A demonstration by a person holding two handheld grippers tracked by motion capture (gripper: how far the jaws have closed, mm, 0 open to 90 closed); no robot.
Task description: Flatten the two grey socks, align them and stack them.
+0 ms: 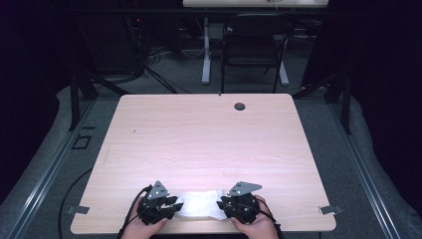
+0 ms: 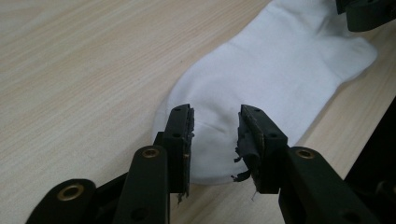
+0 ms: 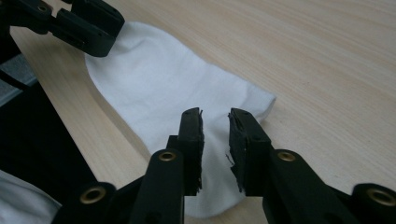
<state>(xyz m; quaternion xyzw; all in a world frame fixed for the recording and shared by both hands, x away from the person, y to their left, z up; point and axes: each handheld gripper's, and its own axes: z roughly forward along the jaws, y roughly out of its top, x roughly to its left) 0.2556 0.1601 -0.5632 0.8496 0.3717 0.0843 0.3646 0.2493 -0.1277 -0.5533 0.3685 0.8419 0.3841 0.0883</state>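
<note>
A white sock (image 1: 201, 204) lies flat near the table's front edge, between my two grippers. My left gripper (image 1: 174, 203) is at its left end, and in the left gripper view its jaws (image 2: 215, 114) stand apart over the sock (image 2: 261, 70), with no cloth pinched. My right gripper (image 1: 222, 204) is at the sock's right end. In the right gripper view (image 3: 215, 115) its jaws are likewise apart above the sock (image 3: 154, 88), pressing on nothing. Each gripper view shows the other gripper at the sock's far end: the right one (image 2: 369, 11) and the left one (image 3: 88, 23).
The light wooden table (image 1: 199, 134) has a small round dark grommet (image 1: 240, 106) near its far edge. Beyond the table stand a black chair (image 1: 251, 50) and a white desk leg (image 1: 205, 50). Cables trail over the grey floor at the left.
</note>
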